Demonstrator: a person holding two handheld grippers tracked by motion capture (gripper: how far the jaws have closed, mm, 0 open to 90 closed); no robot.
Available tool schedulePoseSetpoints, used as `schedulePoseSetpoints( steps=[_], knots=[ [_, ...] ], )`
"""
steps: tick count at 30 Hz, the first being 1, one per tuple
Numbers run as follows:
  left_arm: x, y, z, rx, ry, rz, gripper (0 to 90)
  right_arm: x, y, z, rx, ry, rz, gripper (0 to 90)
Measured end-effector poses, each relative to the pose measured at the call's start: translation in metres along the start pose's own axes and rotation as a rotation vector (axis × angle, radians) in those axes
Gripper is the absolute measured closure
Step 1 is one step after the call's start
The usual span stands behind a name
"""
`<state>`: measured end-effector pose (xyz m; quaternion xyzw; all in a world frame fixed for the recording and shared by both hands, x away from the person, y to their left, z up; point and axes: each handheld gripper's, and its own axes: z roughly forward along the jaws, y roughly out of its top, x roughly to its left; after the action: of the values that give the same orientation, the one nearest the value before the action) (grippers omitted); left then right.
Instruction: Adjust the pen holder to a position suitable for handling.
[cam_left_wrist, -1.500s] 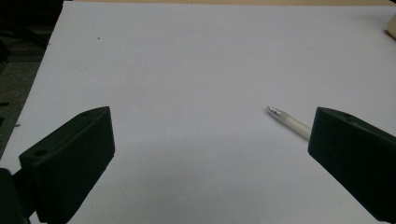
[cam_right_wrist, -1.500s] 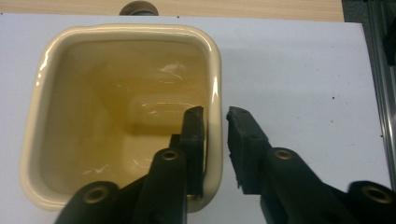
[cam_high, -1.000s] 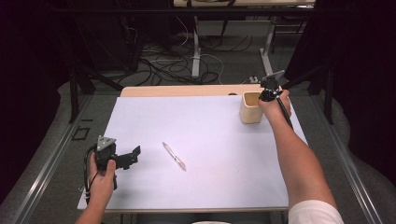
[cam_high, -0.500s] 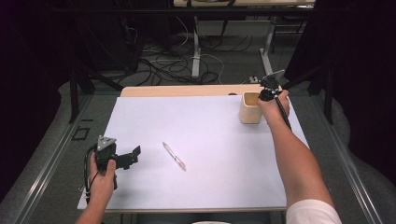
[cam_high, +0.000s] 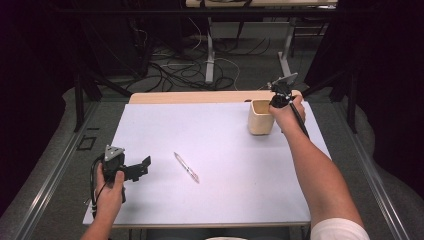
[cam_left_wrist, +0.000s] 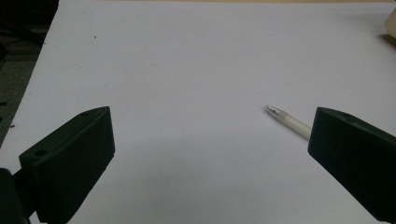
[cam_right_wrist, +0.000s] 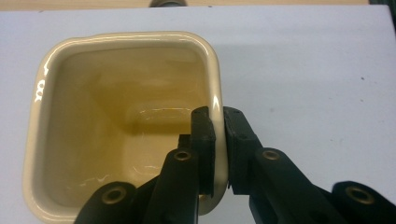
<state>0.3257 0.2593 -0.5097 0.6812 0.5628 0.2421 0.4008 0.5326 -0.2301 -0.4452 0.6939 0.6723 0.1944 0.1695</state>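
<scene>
Nothing has shifted since a second ago: both hands, the cup and the pen sit exactly where they were. Upper right of the high view, the right gripper (cam_high: 276, 100) is clamped on the cup (cam_high: 261, 118). The right gripper view shows it plainly: the two jaws pinch the cup's right-hand wall, one inside the hollow, one outside. The cup stands upright on the white table (cam_high: 215, 135), near its far right corner, mouth up. The right arm runs long from the bottom right of the frame up to the cup, forearm straight, hand (cam_high: 285, 112) curled over the gripper. Lower left, the left gripper (cam_high: 142, 167) rests low over the table, jaws spread wide with nothing between them, pointing toward the pen (cam_high: 186, 167). The pen lies flat mid-table, just beyond the jaws, its tip peeking past the right-hand jaw in the left gripper view.
</scene>
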Motion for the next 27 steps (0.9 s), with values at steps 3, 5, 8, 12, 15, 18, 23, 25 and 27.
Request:
schedulePoseSetpoints(
  steps=[3,5,8,12,15,18,23,25,27],
  knots=[
    [0.0,0.0,0.0,0.001,0.0,-0.001,0.3,0.007,-0.002,-0.005,0.0,0.032,-0.051,84.2],
    [0.0,0.0,0.0,-0.001,0.001,0.0,0.3,0.011,-0.004,-0.007,-0.004,0.063,-0.094,84.2],
    [0.0,0.0,0.0,0.002,0.001,0.0,0.4,0.018,-0.008,-0.011,-0.007,0.109,-0.176,84.2],
    [0.0,0.0,0.0,0.004,0.002,0.001,0.4,0.026,-0.015,-0.017,-0.037,0.174,-0.308,84.2],
    [0.0,0.0,0.0,0.003,0.001,0.0,0.4,0.031,-0.021,-0.021,-0.061,0.235,-0.4,84.2],
    [0.0,0.0,0.0,0.004,0.001,0.0,0.4,0.043,-0.029,-0.029,-0.062,0.308,-0.545,84.2],
    [0.0,0.0,0.0,0.003,-0.001,0.002,0.4,0.056,-0.038,-0.038,-0.062,0.353,-0.675,84.2],
    [0.0,0.0,0.0,0.003,-0.001,0.002,0.4,0.062,-0.043,-0.041,-0.078,0.398,-0.725,84.2],
    [0.0,0.0,0.0,0.003,-0.002,0.003,0.4,0.071,-0.049,-0.048,-0.043,0.421,-0.781,84.2]
  ],
)
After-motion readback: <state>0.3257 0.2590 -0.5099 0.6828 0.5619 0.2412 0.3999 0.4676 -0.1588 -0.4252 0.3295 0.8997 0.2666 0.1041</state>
